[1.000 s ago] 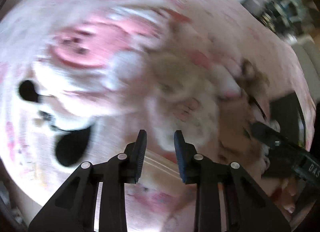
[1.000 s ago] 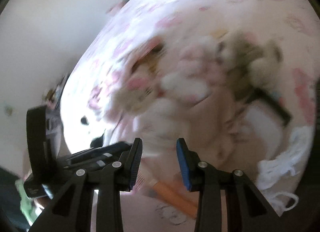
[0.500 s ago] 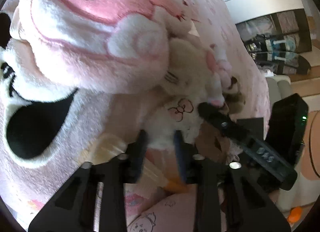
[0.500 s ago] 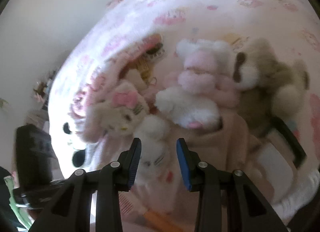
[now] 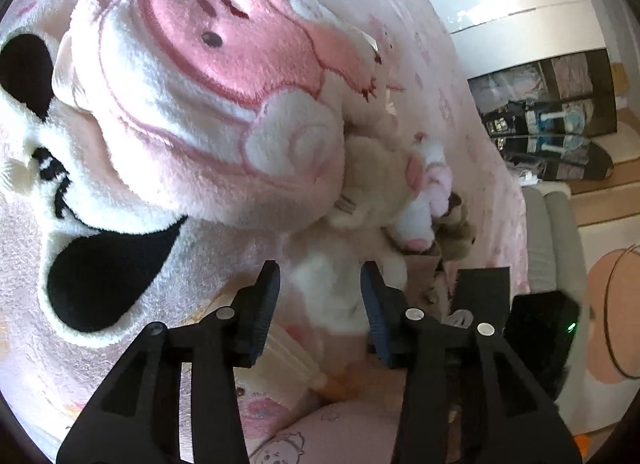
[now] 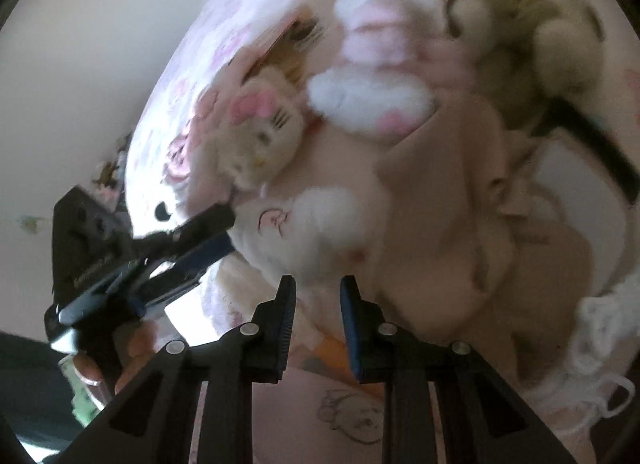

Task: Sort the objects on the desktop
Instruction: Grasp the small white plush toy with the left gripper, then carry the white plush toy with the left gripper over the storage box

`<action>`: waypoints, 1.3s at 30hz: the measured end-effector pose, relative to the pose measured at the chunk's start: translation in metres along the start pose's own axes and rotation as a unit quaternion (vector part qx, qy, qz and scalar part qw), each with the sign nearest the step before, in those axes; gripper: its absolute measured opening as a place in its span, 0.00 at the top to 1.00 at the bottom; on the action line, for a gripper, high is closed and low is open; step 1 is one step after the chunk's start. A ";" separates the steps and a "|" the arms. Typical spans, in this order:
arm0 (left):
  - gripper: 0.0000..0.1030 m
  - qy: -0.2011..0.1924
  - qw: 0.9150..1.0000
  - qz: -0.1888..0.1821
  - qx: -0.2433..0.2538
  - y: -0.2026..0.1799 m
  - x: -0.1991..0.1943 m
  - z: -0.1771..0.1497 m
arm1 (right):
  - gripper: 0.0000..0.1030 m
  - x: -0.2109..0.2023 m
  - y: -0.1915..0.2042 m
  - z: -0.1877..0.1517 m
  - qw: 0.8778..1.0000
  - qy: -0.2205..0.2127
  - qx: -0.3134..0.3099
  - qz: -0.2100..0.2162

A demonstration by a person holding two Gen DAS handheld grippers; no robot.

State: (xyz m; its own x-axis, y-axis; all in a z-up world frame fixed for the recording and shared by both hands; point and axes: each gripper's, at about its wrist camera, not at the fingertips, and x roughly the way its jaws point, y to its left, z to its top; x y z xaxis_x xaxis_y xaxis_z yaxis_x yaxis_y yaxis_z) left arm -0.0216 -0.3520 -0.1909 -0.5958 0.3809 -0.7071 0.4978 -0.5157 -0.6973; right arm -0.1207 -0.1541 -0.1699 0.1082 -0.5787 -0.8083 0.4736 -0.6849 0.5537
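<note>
- The left gripper [image 5: 320,284] points down at the pile of toys; its jaws are opening, and the white fuzzy body of a cream cat plush [image 5: 332,296] sits in the gap between them, with the pads not clearly pressing it.
- The right gripper [image 6: 317,296] hangs just in front of that same plush [image 6: 304,224], which has a bow outline stitched on it; its jaws are closing, narrowly apart, and nothing is between them.
- Just under the plush lies an orange-tipped tube [image 6: 332,348] on the pink printed bedspread [image 6: 352,416].
- Left of the plush, the left gripper [image 6: 212,232] reaches its body from the side.
- Behind the plush lies a beige garment [image 6: 460,192].
- Beyond the plush's pink-bowed head [image 6: 260,124] sit a white-and-pink bunny plush [image 6: 372,64] and a tan bear plush [image 6: 532,36], blurred.
- Beside the plush's head looms a large pink-faced plush cushion [image 5: 200,96].
</note>
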 end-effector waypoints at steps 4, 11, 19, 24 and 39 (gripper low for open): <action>0.55 0.012 1.000 -0.008 -0.002 0.001 0.014 0.002 | 0.74 0.000 0.003 0.012 0.999 -0.036 -0.005 0.010; 0.55 0.030 0.999 0.028 0.002 0.007 0.018 0.010 | 0.65 0.042 -0.011 0.026 0.999 0.014 0.015 0.026; 0.63 0.018 0.999 0.012 0.037 -0.025 -0.003 -0.005 | 0.74 0.013 -0.003 0.019 0.998 -0.014 0.008 0.059; 0.63 0.012 0.997 -0.016 0.071 -0.059 -0.026 -0.022 | 0.74 -0.032 0.007 0.001 0.997 -0.052 0.002 0.063; 0.63 0.063 0.977 -0.056 0.194 -0.200 0.007 -0.092 | 0.74 -0.186 -0.058 -0.045 0.988 -0.149 0.019 -0.016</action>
State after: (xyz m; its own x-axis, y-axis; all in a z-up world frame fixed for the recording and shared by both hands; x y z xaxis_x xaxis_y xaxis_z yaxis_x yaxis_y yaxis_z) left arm -0.0673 -0.1754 -0.0676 -0.5386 0.5295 -0.6554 0.1433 -0.7089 -0.6905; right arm -0.1283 0.0131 -0.0606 -0.1725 -0.6569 -0.7340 0.4391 -0.7183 0.5397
